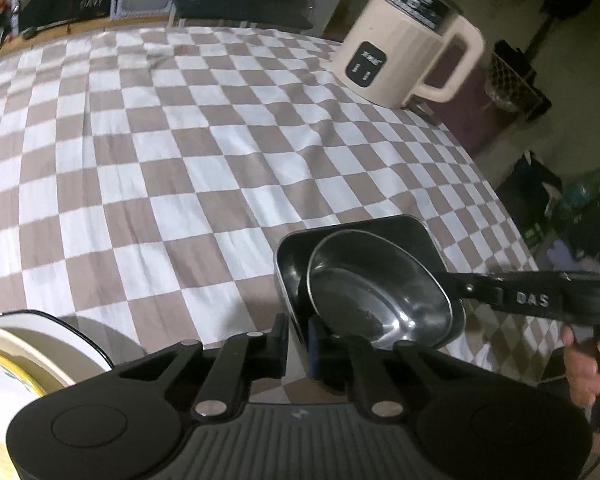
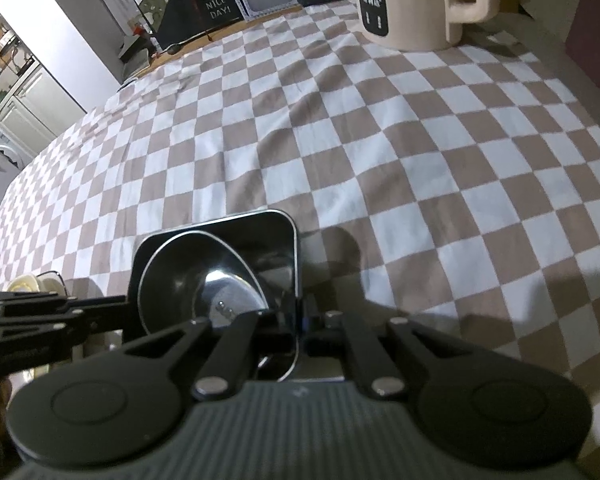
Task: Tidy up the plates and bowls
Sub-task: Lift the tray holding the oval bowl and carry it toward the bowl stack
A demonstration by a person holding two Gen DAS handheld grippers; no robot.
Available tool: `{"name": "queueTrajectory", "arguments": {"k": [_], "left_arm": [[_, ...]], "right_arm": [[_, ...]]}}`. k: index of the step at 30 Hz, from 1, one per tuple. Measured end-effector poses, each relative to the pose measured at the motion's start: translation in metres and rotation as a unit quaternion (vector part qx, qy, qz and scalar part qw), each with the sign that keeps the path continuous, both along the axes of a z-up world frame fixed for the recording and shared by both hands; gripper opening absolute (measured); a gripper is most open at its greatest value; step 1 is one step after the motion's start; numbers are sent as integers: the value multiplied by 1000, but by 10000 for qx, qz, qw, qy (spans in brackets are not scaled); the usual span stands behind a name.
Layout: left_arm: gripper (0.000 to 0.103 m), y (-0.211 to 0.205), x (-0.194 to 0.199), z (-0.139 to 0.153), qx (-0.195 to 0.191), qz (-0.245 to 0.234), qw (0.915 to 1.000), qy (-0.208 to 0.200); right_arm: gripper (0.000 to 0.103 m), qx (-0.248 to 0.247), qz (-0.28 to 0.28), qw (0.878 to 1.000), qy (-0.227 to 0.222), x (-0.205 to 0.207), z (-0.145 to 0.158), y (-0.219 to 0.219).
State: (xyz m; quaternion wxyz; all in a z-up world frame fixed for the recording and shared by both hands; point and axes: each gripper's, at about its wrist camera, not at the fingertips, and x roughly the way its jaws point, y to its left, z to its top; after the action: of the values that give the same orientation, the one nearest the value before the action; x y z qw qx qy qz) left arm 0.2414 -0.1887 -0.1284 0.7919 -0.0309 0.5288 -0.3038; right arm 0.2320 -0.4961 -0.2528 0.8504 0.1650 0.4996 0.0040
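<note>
A square dark metal dish (image 1: 380,224) (image 2: 260,236) sits on the checkered cloth with a round steel bowl (image 1: 380,296) (image 2: 196,280) tilted inside it. My left gripper (image 1: 298,340) is shut on the dish's near wall, which stands between its fingers. The same gripper enters the right wrist view from the left (image 2: 128,308). My right gripper (image 2: 298,316) is shut on the dish's opposite wall, which is pinched between its pads. In the left wrist view it reaches in from the right (image 1: 456,280), held by a hand (image 1: 584,368).
A cream electric kettle (image 1: 404,56) (image 2: 412,4) stands at the table's far right corner. Cream and yellow plates (image 1: 28,344) (image 2: 24,284) sit to the left of the dish. The checkered cloth (image 1: 180,140) stretches ahead, and the table edge drops off on the right.
</note>
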Motion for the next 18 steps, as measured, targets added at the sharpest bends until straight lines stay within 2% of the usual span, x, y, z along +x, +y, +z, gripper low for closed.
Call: {"name": "queueTrajectory", "arguments": {"k": [5,8,11,13,15,18], "left_arm": [[11,2,1,-1,-77,84,9999,58],[11,1,1,0,-117,74,9999,41],[11,0,1,0,-106,70,9999,42],[11,0,1,-1,-107,69,9999,50],[11,0,1,0,-105,68,9999,49],[11,0,1,-1,-92,54,9999,43]], "right_arm": [[7,190,109,9998,-39,-4,4,-5],[12,220,229,9995,71,-7,1,-12],[13,433,139,9990,54,-13,1,-23],[11,538,118,9985,-59,-17,4,-27],[0,539,116,9984,-136,-20,8,-29],[0,302,12,9995,79,-18,1,-30]]}}
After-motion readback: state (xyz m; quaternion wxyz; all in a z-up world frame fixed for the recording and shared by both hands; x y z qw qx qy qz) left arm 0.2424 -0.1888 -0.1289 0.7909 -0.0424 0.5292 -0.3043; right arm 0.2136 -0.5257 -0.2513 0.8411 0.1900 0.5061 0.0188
